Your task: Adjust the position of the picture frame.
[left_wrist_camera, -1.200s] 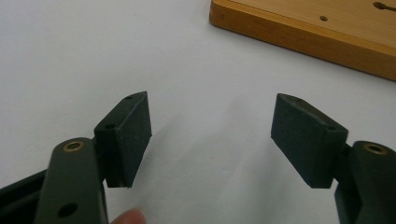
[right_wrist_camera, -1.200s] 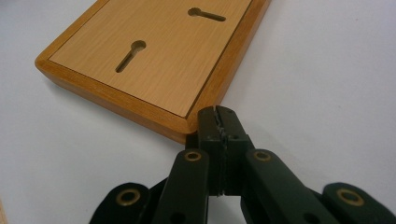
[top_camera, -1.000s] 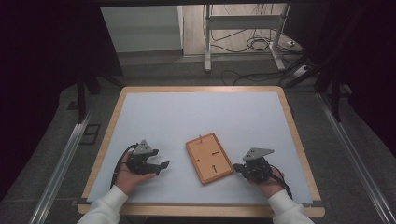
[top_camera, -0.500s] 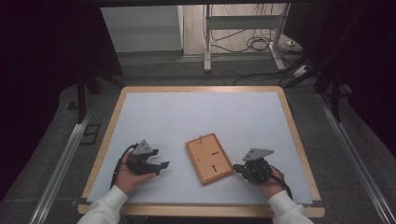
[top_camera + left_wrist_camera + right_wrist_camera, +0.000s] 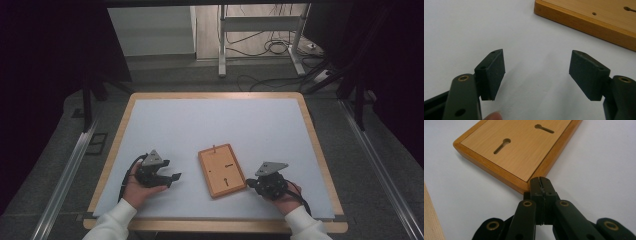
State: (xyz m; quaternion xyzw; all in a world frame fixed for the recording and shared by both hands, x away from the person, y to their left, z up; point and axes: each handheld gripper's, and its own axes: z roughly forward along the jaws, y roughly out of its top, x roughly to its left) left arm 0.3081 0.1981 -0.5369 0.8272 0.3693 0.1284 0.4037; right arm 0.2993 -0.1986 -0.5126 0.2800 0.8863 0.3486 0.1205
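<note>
A wooden board with two keyhole slots lies flat near the front middle of the white table; its near corner fills the right gripper view. My right gripper sits just right of the board, its jaws shut with nothing between them, tips at the board's near corner. My left gripper rests to the left of the board, its fingers wide apart over bare table, nothing between them. The board's edge lies ahead of it.
The table has a light wooden rim at the front. Beyond its far edge stand a metal frame and loose cables on the floor. Dark curtains flank both sides.
</note>
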